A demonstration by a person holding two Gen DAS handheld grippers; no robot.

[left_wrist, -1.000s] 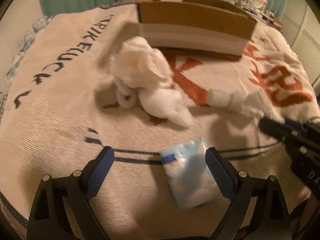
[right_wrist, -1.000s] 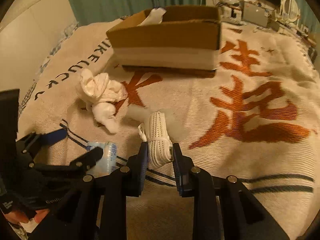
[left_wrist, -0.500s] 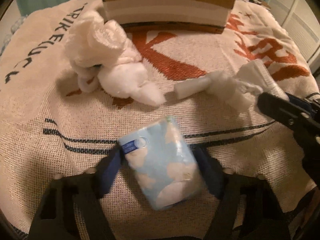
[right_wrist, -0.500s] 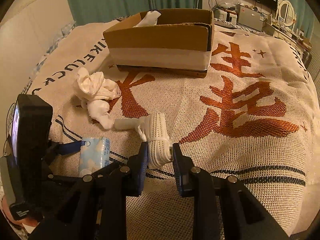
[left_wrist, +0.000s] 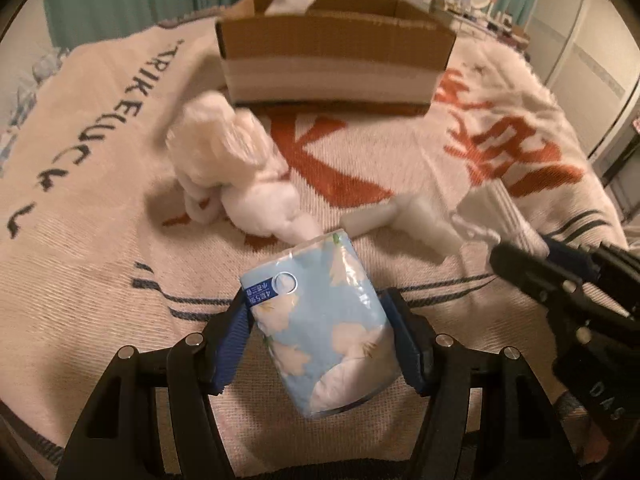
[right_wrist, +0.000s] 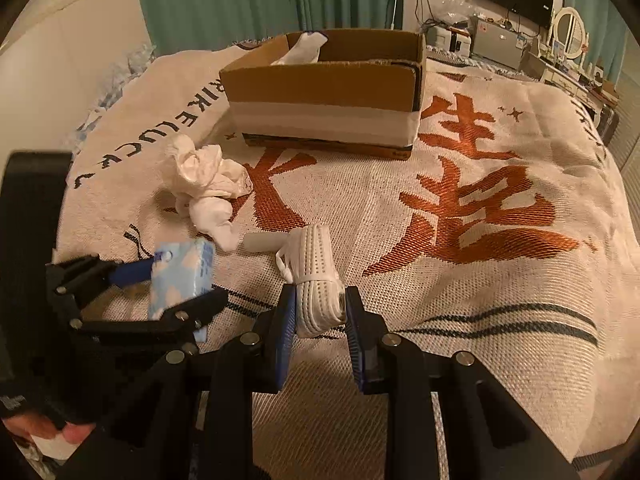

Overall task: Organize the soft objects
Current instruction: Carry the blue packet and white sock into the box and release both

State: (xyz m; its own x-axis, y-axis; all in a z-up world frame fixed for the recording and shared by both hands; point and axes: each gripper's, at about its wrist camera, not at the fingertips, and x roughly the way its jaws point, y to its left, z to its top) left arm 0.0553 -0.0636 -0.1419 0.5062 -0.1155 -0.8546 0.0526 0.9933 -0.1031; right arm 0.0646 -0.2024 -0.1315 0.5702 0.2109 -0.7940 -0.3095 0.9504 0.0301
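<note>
Behind the blanket (right_wrist: 500, 184) stands the box (right_wrist: 324, 108). Between the pads of my left gripper (left_wrist: 320, 336) I hold the tissue pack (left_wrist: 316, 320); it is light, squashy and its wrap looks slippery, so I grip its middle. My right gripper (right_wrist: 320, 316) clamps the soft white roll (right_wrist: 316, 276) at its near end.

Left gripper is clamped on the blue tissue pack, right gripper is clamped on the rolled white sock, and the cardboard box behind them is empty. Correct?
Not quite: the cardboard box is not empty. The right wrist view shows a white cloth item poking above its rim. The left gripper does clamp the blue tissue pack, and the right gripper the rolled white sock.
</note>
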